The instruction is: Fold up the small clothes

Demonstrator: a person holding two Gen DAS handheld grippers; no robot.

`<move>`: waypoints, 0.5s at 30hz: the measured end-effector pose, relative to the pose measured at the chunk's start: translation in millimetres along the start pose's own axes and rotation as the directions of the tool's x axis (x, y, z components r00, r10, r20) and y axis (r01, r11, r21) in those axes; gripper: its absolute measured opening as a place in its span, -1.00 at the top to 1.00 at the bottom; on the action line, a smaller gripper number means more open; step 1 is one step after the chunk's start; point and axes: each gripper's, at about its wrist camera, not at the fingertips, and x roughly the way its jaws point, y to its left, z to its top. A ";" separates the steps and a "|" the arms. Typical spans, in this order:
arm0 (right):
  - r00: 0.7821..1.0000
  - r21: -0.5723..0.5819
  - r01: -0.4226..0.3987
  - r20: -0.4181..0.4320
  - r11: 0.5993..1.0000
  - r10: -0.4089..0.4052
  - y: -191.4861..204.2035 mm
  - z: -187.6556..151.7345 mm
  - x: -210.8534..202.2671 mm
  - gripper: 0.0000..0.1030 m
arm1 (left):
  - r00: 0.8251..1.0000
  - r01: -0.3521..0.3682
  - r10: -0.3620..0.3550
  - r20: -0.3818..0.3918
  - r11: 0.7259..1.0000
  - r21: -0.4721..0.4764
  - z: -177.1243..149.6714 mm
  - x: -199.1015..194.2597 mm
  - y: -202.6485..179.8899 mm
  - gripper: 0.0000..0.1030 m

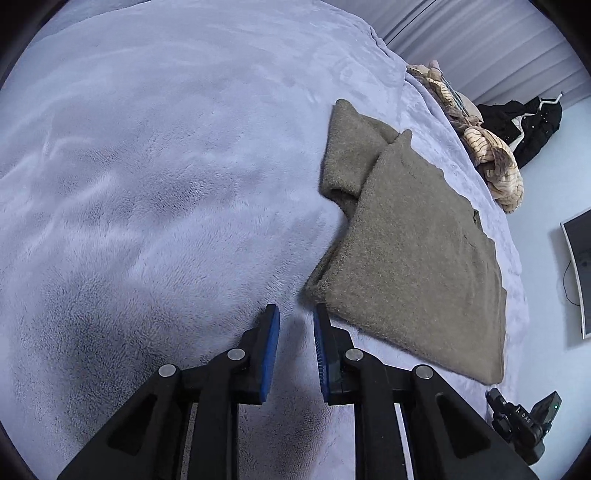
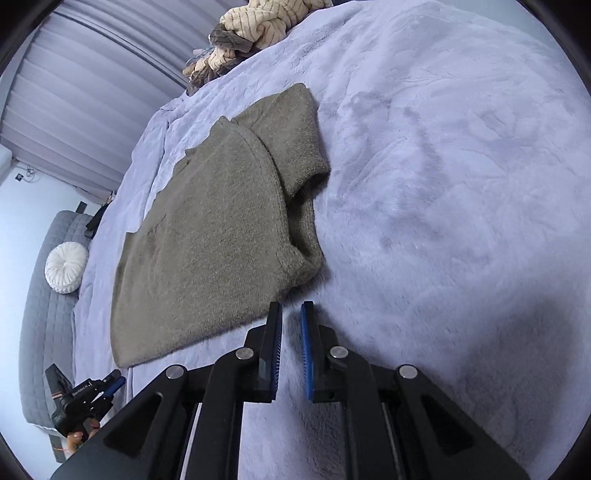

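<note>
An olive-grey knit sweater point(image 1: 417, 236) lies partly folded on a lilac fleece bedspread point(image 1: 166, 166), with one sleeve point(image 1: 351, 147) sticking out to the side. My left gripper point(image 1: 296, 314) is open and empty, just off the sweater's near corner. In the right wrist view the same sweater point(image 2: 214, 236) lies flat, its sleeve point(image 2: 295, 140) folded outwards. My right gripper point(image 2: 291, 310) is slightly open and empty, just in front of the sweater's near edge. The other gripper point(image 2: 88, 398) shows at the lower left there, and in the left wrist view point(image 1: 524, 417) at the lower right.
A heap of cream striped clothes point(image 1: 495, 162) lies at the bed's far edge, also in the right wrist view point(image 2: 243, 29). A black garment point(image 1: 524, 122) lies on the floor by the curtains. A grey sofa with a white round cushion point(image 2: 64, 267) stands beside the bed.
</note>
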 end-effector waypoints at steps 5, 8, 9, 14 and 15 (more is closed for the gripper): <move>1.000 0.019 -0.013 0.009 1.000 0.013 -2.1 -13.7 -8.5 0.77 | 0.998 0.056 -0.056 0.001 0.998 0.026 -6.8 -9.8 -8.8 0.62; 1.000 0.018 -0.012 0.016 1.000 0.012 -0.5 -19.4 -11.6 0.77 | 0.997 0.081 -0.081 -0.002 0.996 0.041 -9.9 -15.5 -14.1 0.62; 1.000 0.009 -0.008 0.018 1.000 0.008 1.5 -19.6 -11.9 0.74 | 0.996 0.084 -0.084 -0.004 0.995 0.047 -10.8 -16.9 -16.2 0.62; 1.000 -0.051 -0.012 0.014 0.999 0.013 17.5 -30.3 -13.5 0.70 | 1.000 0.029 -0.030 0.007 0.994 0.108 -16.9 -22.8 -27.9 0.62; 1.000 -0.053 -0.018 0.009 0.998 0.018 18.2 -32.3 -13.7 0.70 | 1.000 0.015 -0.017 0.011 0.993 0.120 -17.8 -22.9 -29.9 0.62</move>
